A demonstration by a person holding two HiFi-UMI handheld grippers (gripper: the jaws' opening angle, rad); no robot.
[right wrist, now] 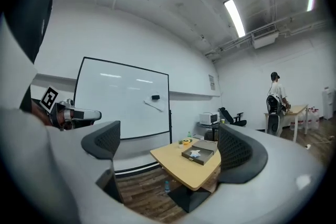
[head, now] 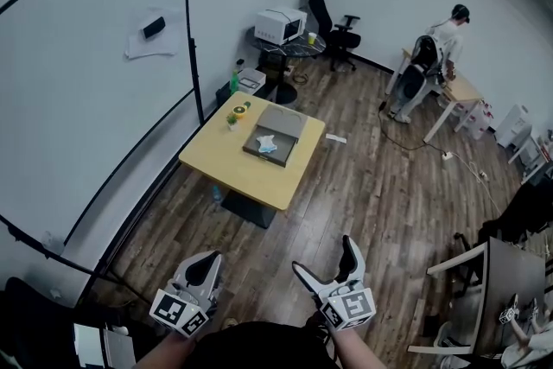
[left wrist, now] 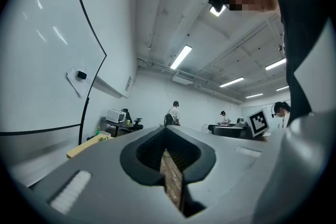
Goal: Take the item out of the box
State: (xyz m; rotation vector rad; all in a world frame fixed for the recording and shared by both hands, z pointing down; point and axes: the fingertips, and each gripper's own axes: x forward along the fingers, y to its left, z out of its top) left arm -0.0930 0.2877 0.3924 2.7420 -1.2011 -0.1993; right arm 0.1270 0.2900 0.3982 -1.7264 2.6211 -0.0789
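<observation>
An open flat grey box [head: 275, 136] lies on a light wooden table [head: 226, 164] a few steps ahead across the room. Inside it lies a small white and blue item [head: 266, 143]. Both grippers hang low near the person's body, far from the table. My left gripper [head: 206, 265] has its jaws closed together with nothing between them, as the left gripper view [left wrist: 166, 132] also shows. My right gripper [head: 322, 257] stands open and empty. In the right gripper view [right wrist: 170, 144] the box [right wrist: 199, 155] and the table [right wrist: 176, 164] show between the spread jaws.
A large whiteboard [head: 86, 82] stands left of the table. Small yellow and green things [head: 238, 111] sit at the table's far corner. A microwave [head: 281, 24] and an office chair [head: 335, 32] stand at the back. A person [head: 449, 28] stands at a far desk. Wooden floor lies between.
</observation>
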